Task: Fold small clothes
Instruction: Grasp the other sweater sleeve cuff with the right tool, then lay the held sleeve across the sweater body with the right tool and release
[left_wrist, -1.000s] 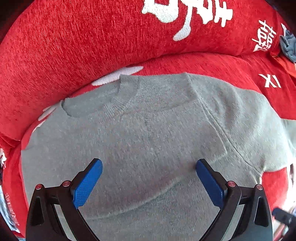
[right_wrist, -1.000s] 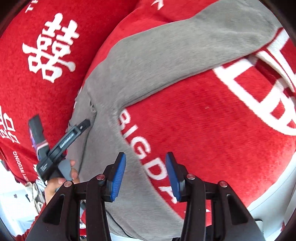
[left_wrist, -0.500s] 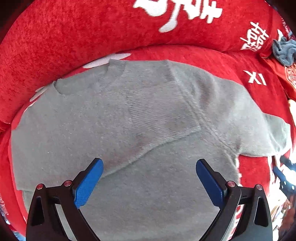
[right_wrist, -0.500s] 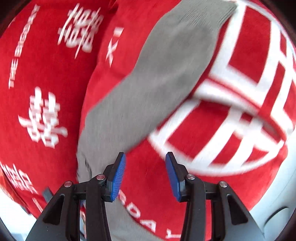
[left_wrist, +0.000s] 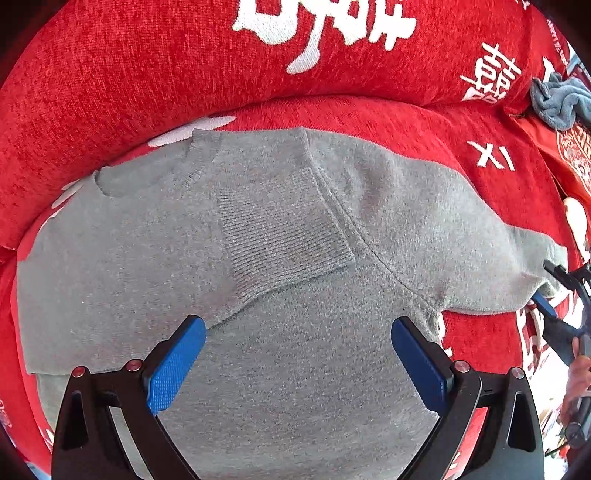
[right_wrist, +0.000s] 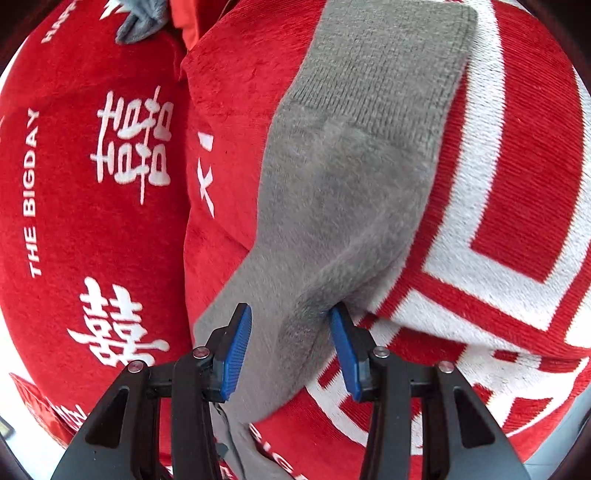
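With one sleeve already folded across the grey sweater, the right gripper has swung over the outstretched sleeve, jaws released astride it; the left gripper hovers wide open.

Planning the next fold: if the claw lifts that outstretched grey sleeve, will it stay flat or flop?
Likely flop: the sleeve is soft knit, already buckling into a ridge by the right claw. Probably light. The ribbed cuff may trail and drag on the plush red cover.
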